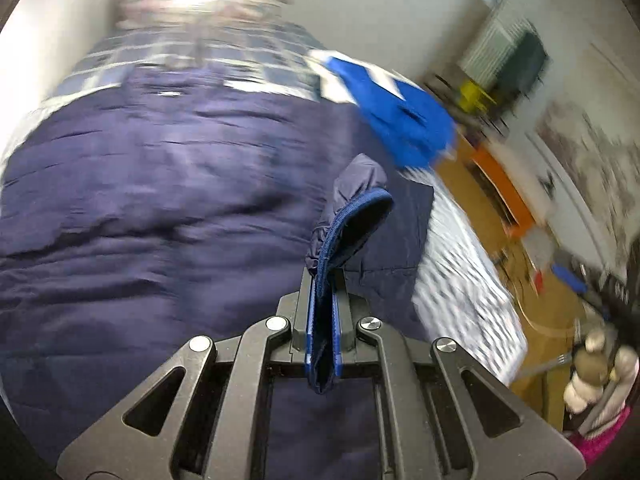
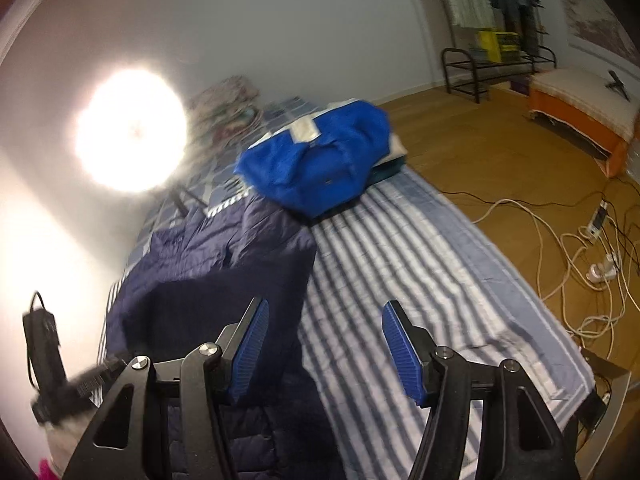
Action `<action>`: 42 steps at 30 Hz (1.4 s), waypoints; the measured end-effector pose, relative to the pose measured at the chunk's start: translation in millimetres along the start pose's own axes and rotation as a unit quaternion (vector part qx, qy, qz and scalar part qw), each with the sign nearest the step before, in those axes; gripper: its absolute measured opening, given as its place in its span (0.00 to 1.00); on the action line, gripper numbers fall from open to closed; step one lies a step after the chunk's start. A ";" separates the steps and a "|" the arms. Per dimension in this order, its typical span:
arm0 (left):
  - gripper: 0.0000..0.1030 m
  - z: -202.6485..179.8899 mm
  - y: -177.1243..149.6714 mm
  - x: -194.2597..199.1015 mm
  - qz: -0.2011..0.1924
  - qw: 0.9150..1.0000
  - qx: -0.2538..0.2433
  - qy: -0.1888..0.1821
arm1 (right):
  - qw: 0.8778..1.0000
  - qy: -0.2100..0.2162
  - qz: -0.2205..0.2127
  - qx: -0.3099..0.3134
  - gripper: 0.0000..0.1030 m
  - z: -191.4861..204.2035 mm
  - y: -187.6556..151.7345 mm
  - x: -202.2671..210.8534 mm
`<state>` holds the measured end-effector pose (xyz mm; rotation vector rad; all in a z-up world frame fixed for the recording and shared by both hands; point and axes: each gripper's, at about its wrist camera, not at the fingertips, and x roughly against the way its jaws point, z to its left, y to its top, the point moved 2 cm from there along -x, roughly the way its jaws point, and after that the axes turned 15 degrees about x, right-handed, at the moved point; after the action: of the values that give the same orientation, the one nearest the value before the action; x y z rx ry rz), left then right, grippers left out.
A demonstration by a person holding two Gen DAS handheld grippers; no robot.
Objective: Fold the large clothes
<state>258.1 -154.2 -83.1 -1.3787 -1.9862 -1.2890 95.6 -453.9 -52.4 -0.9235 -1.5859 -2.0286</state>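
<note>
1. The left gripper point(image 1: 323, 280) is nearest in its own view, its jaws pressed together on a folded cuff-like end of the navy jacket point(image 1: 168, 208); the pinched fabric, edged with a blue ribbed band, sticks out beyond the fingertips.
2. The right gripper point(image 2: 324, 320) has its jaws wide apart and holds nothing; its blue ribbed pads point(image 2: 402, 352) frame the near edge of the navy jacket point(image 2: 224, 264) on one side and bare striped bedding on the other.
3. The navy jacket, quilted and puffy, lies spread on the bed point(image 2: 440, 280), filling the side of the bed nearest the wall; its surface is rumpled, with one part folded over on itself.
4. Just beyond the navy jacket, touching its far edge, sits a bright blue garment point(image 2: 316, 160) in a loose bundle with a pale patch on top. The left wrist view shows the same blue garment point(image 1: 400, 120), blurred.
5. To the wall side of the jacket a lamp point(image 2: 132, 132) glares brightly enough to wash out its surroundings.
6. On the wooden floor beside the bed, on the side away from the jacket, white cables point(image 2: 576, 264) lie tangled.
7. Farther off than the blue garment, an orange bench point(image 2: 580, 120) with a pale cushion stands on the floor, and a dark metal rack point(image 2: 484, 68) stands against the far wall.
</note>
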 end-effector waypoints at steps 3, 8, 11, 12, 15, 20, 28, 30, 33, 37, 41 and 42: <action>0.05 51.9 26.8 7.8 -0.033 0.999 0.019 0.035 | 1.000 -0.001 0.009 0.025 0.61 20.0 0.4 -12.1; 0.04 123.9 66.8 5.1 -0.077 0.991 0.025 0.105 | 0.999 0.015 0.026 0.042 0.61 42.5 -1.7 -27.6; 0.04 161.4 85.8 -0.7 -0.093 0.986 0.035 0.133 | 0.998 0.028 0.039 0.045 0.61 54.6 -5.3 -35.9; 0.04 169.8 90.2 -2.3 -0.095 0.985 0.039 0.137 | 0.998 0.028 0.041 0.048 0.61 57.6 -5.2 -38.6; 0.04 200.7 104.5 -8.6 -0.096 0.983 0.071 0.141 | 0.996 0.025 0.050 0.068 0.61 70.4 -8.6 -46.7; 0.04 228.1 126.0 -6.0 -0.125 0.976 0.092 0.153 | 0.994 0.026 0.061 0.092 0.61 84.1 -12.9 -55.5; 0.04 256.6 146.9 -35.0 -0.118 0.972 0.119 0.163 | 0.992 0.033 0.067 0.103 0.61 94.2 -15.9 -59.6; 0.04 258.7 146.8 -43.0 -0.115 0.971 0.116 0.175 | 0.991 0.033 0.070 0.106 0.61 96.4 -16.4 -61.9; 0.04 262.2 144.1 -52.9 -0.107 0.968 0.115 0.196 | 0.991 0.030 0.075 0.111 0.61 97.3 -17.7 -64.9; 0.19 265.4 138.7 -43.6 -0.097 0.963 0.125 0.218 | 0.991 0.026 0.075 0.111 0.61 94.5 -16.4 -64.2; 0.33 254.5 130.6 -5.8 -0.111 0.965 0.104 0.214 | 0.991 0.020 0.066 0.118 0.61 93.9 -15.3 -57.6; 0.33 250.1 126.0 10.0 -0.115 0.966 0.101 0.207 | 0.990 0.017 0.063 0.124 0.61 94.7 -14.9 -55.7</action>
<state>408.0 75.2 -141.9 -0.7287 -1.9512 -1.3009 148.4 -363.7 -89.3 -0.8651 -1.6706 -1.7075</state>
